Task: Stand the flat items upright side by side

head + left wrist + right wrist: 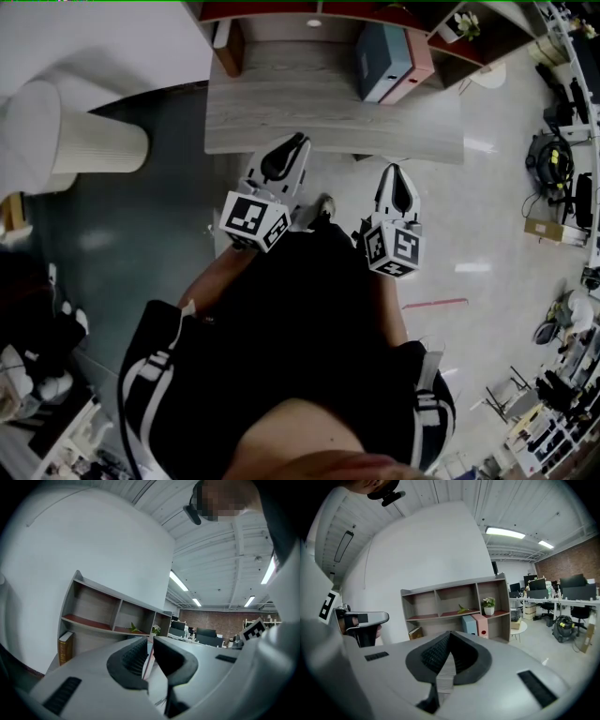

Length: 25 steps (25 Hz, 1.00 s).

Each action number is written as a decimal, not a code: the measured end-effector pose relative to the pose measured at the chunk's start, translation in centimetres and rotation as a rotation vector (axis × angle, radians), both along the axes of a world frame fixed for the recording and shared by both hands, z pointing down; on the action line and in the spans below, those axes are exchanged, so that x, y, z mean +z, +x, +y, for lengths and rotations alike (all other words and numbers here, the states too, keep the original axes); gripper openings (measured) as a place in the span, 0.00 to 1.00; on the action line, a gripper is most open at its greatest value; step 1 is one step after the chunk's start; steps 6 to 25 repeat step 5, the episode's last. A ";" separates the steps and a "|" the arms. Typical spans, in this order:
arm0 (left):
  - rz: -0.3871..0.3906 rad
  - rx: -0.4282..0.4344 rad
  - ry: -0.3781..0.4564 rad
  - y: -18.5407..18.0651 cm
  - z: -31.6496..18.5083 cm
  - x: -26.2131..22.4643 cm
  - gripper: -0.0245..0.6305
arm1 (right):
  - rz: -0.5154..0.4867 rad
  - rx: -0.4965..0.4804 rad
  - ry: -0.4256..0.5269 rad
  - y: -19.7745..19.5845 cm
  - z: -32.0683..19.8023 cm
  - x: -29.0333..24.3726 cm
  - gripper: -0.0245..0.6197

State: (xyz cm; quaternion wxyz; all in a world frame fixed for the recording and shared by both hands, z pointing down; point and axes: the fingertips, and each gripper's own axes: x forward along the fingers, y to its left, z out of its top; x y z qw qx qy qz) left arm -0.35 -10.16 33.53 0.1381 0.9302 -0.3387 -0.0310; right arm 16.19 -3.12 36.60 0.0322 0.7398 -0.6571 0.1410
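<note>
- Starting with the left gripper (286, 152): I see it held low, close to the person's front, pointing at the near edge of the wooden table (281, 112). Its own view shows the jaws parted by a narrow slit with nothing between them.
- From the left gripper view I get the left end of the shelf unit (118, 613) face-on. A brown book (65, 648) stands upright at the left end of the bottom bay. The file boxes don't show from there.
- From the head view I get what neither gripper view gives: both marker cubes side by side, arms bent and tucked near the torso, and both grippers short of the table.
- From the right gripper view I get the shelf's right end. A blue file box (469, 624) and a pink file box (481, 625) stand upright, touching, in the bottom right bay. A potted plant (489, 604) sits in the bay above them.
- The right gripper (395, 180) is clenched, jaws pressed together on nothing, and aims at the shelf.
</note>
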 end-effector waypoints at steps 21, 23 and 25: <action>-0.007 0.004 -0.006 0.6 0.1 0.4 0.12 | -0.004 -0.003 -0.004 0.4 0.0 0.3 0.08; -0.007 0.004 -0.006 0.6 0.1 0.4 0.12 | -0.004 -0.003 -0.004 0.4 0.0 0.3 0.08; -0.007 0.004 -0.006 0.6 0.1 0.4 0.12 | -0.004 -0.003 -0.004 0.4 0.0 0.3 0.08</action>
